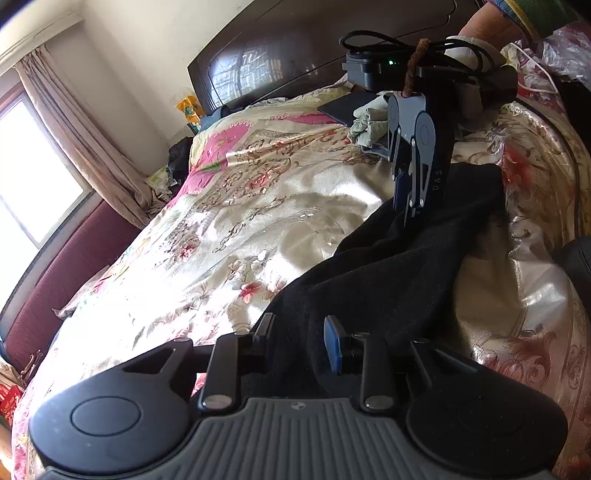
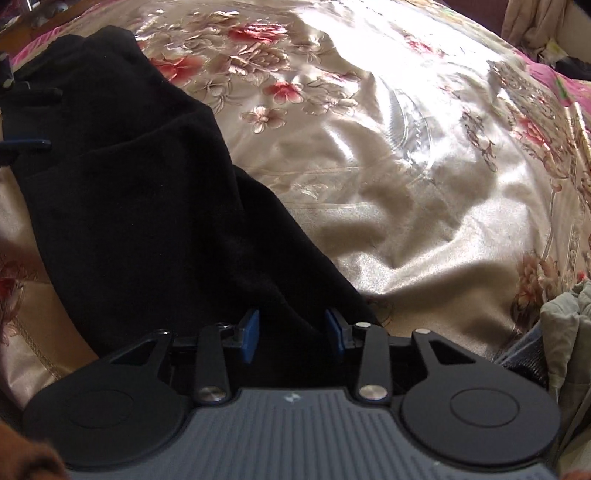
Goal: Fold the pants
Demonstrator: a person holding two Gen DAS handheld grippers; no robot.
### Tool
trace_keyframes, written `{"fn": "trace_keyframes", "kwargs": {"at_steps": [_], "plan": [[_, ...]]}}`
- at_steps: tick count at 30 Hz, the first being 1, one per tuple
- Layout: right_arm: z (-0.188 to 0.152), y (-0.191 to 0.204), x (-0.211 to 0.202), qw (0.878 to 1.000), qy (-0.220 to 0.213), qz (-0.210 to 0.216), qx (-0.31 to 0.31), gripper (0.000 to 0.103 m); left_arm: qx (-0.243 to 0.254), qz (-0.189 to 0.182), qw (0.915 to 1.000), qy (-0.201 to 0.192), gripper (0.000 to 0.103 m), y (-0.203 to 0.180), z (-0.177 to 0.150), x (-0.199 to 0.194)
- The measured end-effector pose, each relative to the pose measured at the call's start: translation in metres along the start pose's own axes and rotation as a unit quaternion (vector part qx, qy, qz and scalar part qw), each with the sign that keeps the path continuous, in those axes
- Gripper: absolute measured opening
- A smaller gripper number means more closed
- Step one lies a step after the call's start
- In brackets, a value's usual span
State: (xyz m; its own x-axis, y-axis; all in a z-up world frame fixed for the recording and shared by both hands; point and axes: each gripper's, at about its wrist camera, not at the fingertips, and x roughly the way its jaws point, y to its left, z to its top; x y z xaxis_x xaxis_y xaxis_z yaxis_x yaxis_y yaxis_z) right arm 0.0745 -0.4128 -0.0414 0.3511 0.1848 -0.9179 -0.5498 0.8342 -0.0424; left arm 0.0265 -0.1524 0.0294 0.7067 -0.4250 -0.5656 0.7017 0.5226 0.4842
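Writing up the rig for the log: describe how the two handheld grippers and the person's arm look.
Both are alike. The left gripper and right gripper have a grey ribbed body, round black side discs, black linkage arms with silver pivot pins, and blue pads on the fingers. Seen from the left wrist, the right one carries looped black cables, a green light and "DAS" lettering. The sleeve cuff is multicoloured.

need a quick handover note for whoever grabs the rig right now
Left hand-held gripper: open, black cloth between its fingers at one end of the pants.
Right hand-held gripper: open, over the other end.
The pants lie rumpled on the floral bedspread.
Done: no neat fold shows yet.
Left: probably grip both ends, smooth, fold.
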Motion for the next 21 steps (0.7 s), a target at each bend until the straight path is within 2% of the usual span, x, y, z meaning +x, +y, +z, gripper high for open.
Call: {"fn": "trace_keyframes", "kwargs": {"at_steps": [1,2,3,9,13,15,16,17,19,21], "plan": [[0.000,-0.002,-0.001,1.000,-0.001,0.006,0.011,0.026,-0.001,-0.002,1.0000,0.002,0.045,0.000,-0.002,0.001],[0.000,-0.005,-0.004,1.000,-0.003,0.010,0.024,0.010,-0.002,-0.003,1.0000,0.003,0.045,0.001,-0.003,0.002],[0.000,-0.006,-0.007,0.999,-0.004,0.010,0.033,0.006,-0.003,-0.004,1.0000,0.004,0.045,0.000,-0.004,0.003],[0.001,0.002,-0.032,0.997,-0.036,-0.052,0.047,0.005,0.000,0.002,1.0000,0.002,0.045,-0.006,-0.006,0.007],[-0.002,0.004,-0.054,0.986,-0.110,-0.103,0.071,0.006,-0.016,-0.003,0.9998,0.010,0.045,-0.006,-0.009,0.012],[-0.004,0.006,-0.043,0.986,-0.102,-0.107,0.072,0.017,-0.003,0.002,0.9997,0.024,0.045,-0.012,-0.012,0.020],[-0.002,0.008,-0.030,0.989,-0.072,-0.111,0.061,0.023,0.005,0.005,0.9995,0.031,0.045,-0.014,-0.015,0.023],[-0.004,0.008,-0.022,0.989,-0.060,-0.119,0.058,0.030,0.009,0.001,0.9991,0.041,0.045,-0.016,-0.017,0.025],[-0.011,0.006,-0.025,0.985,-0.076,-0.131,0.084,0.030,0.009,-0.018,0.9982,0.056,0.045,-0.018,-0.023,0.026],[-0.022,-0.003,-0.043,0.974,-0.110,-0.133,0.144,0.031,0.026,-0.037,0.9967,0.068,0.044,-0.024,-0.031,0.025]]}}
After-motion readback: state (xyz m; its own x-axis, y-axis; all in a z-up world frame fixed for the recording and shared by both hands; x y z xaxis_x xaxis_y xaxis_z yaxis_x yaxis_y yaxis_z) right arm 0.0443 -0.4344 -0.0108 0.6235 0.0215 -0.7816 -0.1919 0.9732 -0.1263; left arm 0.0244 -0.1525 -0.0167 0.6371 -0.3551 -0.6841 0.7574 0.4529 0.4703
